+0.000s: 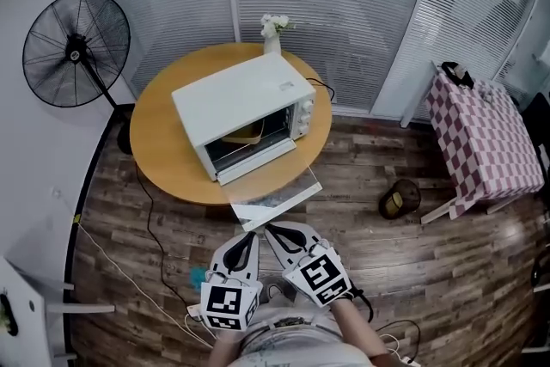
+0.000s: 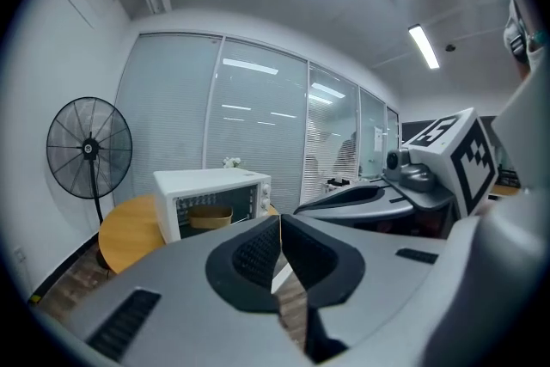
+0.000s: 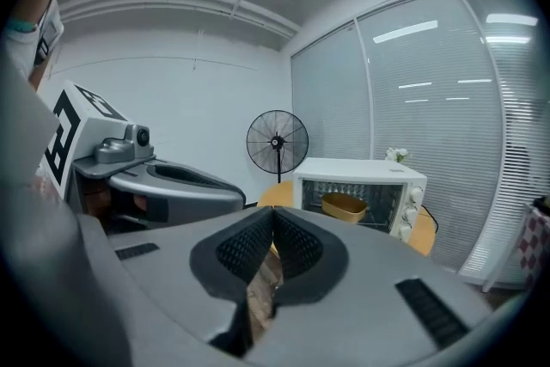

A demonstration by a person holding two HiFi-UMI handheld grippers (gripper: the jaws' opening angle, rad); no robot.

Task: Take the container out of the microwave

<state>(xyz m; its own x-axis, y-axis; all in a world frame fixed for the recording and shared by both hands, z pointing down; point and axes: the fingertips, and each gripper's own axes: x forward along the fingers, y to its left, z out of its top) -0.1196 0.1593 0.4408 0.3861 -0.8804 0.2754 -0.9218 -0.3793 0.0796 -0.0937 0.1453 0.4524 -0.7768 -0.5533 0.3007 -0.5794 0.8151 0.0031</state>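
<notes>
A white box-shaped microwave [image 1: 245, 94] sits on a round wooden table [image 1: 163, 155] in the upper middle of the head view. Its glass door [image 1: 277, 193] is folded down and reaches out past the table's near rim. A shallow tan container [image 1: 244, 134] rests inside the open cavity, not yet taken out. The left gripper view shows that container [image 2: 210, 217] at centre left, inside the microwave [image 2: 202, 179]. The right gripper view has it [image 3: 344, 205] just right of centre, again within the microwave [image 3: 357, 170].

Both grippers sit side by side at the bottom middle of the head view, over the dark wood-plank floor [image 1: 412, 271] and well apart from the table. The left gripper [image 1: 247, 243] has its jaws closed: in its own view the black ribbed pads [image 2: 256, 252] press against each other with nothing between them. The right gripper [image 1: 282, 233] is the same, its jaws closed and empty, pads [image 3: 242, 247] meeting at the tip.

A black pedestal fan [image 1: 76, 49] stands in the upper left of the head view, beside the table. A small vase of white flowers [image 1: 273, 28] stands at the table's far rim, behind the microwave. A red-and-white checked cloth [image 1: 485, 137] covers a piece of furniture at the right edge
</notes>
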